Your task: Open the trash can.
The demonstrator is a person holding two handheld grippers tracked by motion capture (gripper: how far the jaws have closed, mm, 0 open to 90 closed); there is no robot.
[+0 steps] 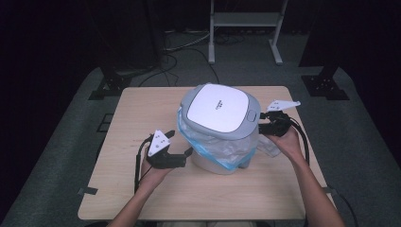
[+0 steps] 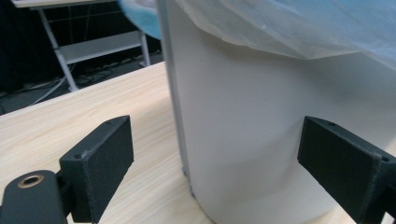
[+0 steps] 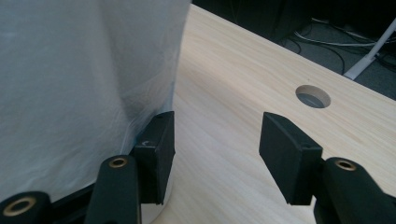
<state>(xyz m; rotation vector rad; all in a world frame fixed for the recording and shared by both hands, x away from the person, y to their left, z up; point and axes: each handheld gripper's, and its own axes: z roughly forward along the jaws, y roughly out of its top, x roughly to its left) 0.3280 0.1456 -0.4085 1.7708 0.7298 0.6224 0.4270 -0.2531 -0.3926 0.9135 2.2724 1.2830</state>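
L gripper (image 2: 212,163) open, straddling bin (image 2: 243,130) edge.

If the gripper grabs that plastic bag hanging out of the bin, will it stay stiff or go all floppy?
Probably floppy: the bin liner is thin, see-through and crinkled, draping loosely down the white bin. It likely weighs very little. It may slip or stretch when tugged, since the lid seems to pin its top.

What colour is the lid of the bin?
White, with a grey rim; the lid shows best in the high view.
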